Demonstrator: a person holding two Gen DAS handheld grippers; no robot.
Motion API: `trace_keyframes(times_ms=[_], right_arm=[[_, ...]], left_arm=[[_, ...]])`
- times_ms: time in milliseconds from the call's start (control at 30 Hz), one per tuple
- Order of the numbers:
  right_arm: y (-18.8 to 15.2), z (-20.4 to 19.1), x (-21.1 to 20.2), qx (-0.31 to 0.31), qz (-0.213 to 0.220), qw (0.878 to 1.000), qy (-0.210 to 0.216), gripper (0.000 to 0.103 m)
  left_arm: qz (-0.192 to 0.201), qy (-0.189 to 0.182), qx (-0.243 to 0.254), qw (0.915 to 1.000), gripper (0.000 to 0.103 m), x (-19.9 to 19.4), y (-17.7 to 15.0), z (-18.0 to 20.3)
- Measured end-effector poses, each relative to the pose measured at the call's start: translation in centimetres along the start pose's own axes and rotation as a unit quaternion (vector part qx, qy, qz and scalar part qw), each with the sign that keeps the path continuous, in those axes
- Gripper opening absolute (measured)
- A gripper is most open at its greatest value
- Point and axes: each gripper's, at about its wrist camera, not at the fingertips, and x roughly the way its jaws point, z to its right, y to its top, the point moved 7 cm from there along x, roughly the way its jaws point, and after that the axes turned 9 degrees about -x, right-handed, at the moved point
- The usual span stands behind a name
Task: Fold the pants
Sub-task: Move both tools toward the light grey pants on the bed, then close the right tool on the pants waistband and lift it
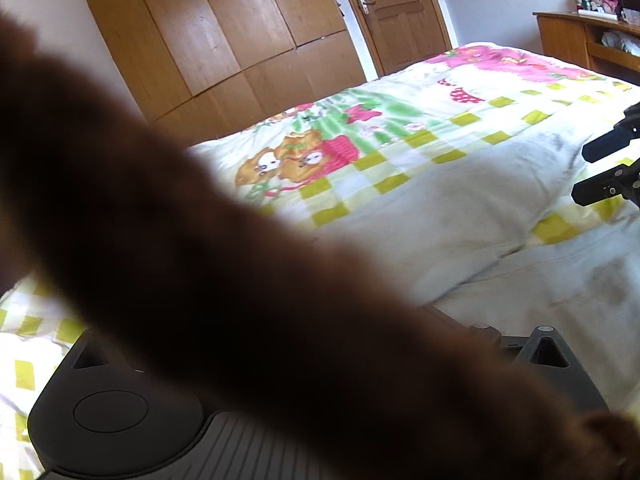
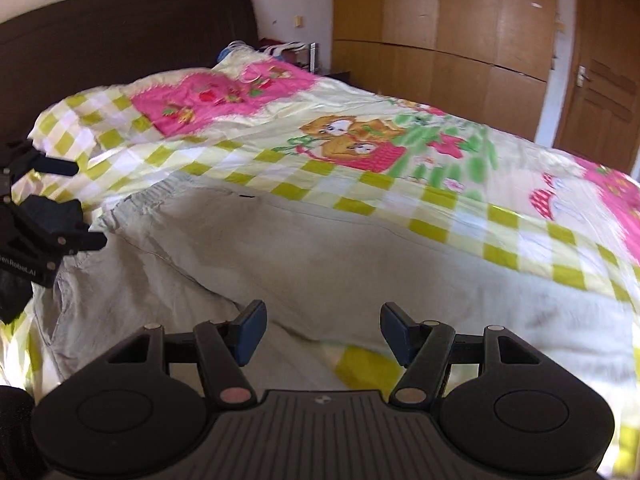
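- A wide bed under a soft cotton cover [image 2: 400, 92], yellow-green checks with pink patches and cartoon bears, fills the room; a dark wooden headboard [image 2: 120, 24] stands at its far end in the right wrist view.
- A tall wardrobe of orange-brown wood panels [image 1: 208, 28] lines the wall beside a matching door [image 1: 392, 12].
- The pale beige, crumpled cotton pants [image 2: 300, 256] lie flat on the cover near the bed's edge, long axis running along that edge, gathered elastic waistband [image 2: 132, 200] toward the headboard, legs spread toward the door end.
- The right gripper [image 2: 320, 330], black plastic with blue pads, hovers just over the pants with its fingers wide apart and nothing between them.
- The left gripper [image 2: 76, 204] sits by the waistband; seen from the right camera its black fingers stand apart.
- Its own camera is mostly blocked by a blurred brown furry shape [image 1: 200, 280], hiding those fingers.
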Motion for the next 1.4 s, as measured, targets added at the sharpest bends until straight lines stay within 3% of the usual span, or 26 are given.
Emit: trace_keyframes(times_ms=[200,300,500,667,733,833,867,900,933,1033,1267,1400], right_arm=[[6.5,-1.6,12.5,-0.093,-0.036,0.994,0.054,0.075],[8.1,-1.7,17.9,-0.136,-0.059,0.987,0.064,0.075],[9.2,-0.2,22.7,-0.167,-0.09,0.98,0.061,0.075],[8.3,-0.3,24.5,-0.164,-0.119,0.977,0.062,0.074],[8.2,-0.4,24.7,-0.149,-0.122,0.979,0.065,0.069],[8.5,-0.5,24.9,-0.124,-0.126,0.981,0.073,0.047],[8.6,-0.5,25.0,-0.123,-0.126,0.982,0.067,0.029],[8.7,-0.5,25.0,-0.123,-0.127,0.982,0.06,0.023],[8.7,-0.6,25.0,-0.125,-0.125,0.983,0.058,0.023],[8.7,-0.8,24.8,-0.128,-0.115,0.983,0.059,0.02],[9.5,-0.7,22.9,-0.108,-0.081,0.99,0.04,0.019],[10.9,-0.8,20.4,-0.107,-0.062,0.992,0.027,0.018]], left_arm=[[-0.018,0.02,-0.013,0.9996,0.101,8.7,1.7,-8.4],[-0.042,-0.002,-0.036,0.9985,0.101,13.8,2.1,-11.0],[-0.085,-0.042,-0.051,0.9942,0.101,20.7,1.9,-12.3],[-0.125,-0.048,-0.058,0.9893,0.099,23.4,0.8,-13.2],[-0.145,-0.045,-0.066,0.9862,0.09,23.9,0.3,-13.9],[-0.16,-0.056,-0.09,0.9815,0.074,24.1,0.0,-14.6],[-0.162,-0.061,-0.099,0.98,0.069,24.2,0.0,-14.9],[-0.163,-0.061,-0.108,0.9788,0.059,24.3,0.1,-15.1],[-0.163,-0.058,-0.114,0.9783,0.047,24.5,0.2,-15.4],[-0.162,-0.059,-0.116,0.9782,0.034,24.8,0.5,-15.4],[-0.146,-0.057,-0.117,0.9807,0.02,24.4,1.1,-14.8],[-0.115,-0.05,-0.123,0.9845,0.017,22.6,2.2,-14.8]])
